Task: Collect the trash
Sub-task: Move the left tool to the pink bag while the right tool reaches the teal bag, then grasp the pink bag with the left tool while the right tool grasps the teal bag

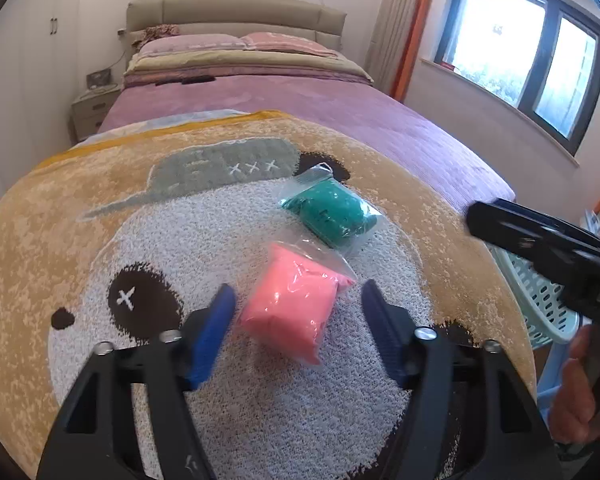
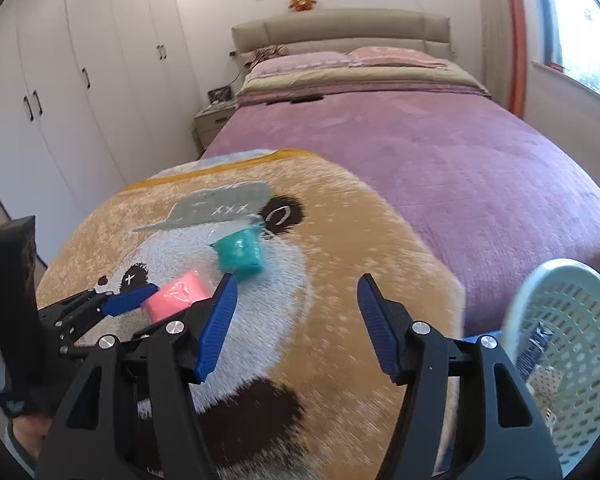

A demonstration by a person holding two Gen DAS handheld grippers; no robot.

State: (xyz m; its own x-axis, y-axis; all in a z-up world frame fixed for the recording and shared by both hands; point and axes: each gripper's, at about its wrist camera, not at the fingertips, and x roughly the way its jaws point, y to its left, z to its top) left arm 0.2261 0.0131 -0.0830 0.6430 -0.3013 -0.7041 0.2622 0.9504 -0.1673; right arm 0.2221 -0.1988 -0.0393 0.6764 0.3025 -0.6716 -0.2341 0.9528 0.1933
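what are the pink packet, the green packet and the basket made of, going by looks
Pink packet: a soft matte pink block, perhaps modelling clay, in clear glossy plastic film that wrinkles and glints.
Green packet: the same kind of clear bag over a teal lump.
Basket: pale green moulded plastic, smooth, with rows of punched slots.

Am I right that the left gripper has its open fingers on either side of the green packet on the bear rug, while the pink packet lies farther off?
Not quite: the colours are swapped. In the left wrist view the left gripper has its open fingers on either side of the pink packet on the bear rug, and the green packet lies farther off.
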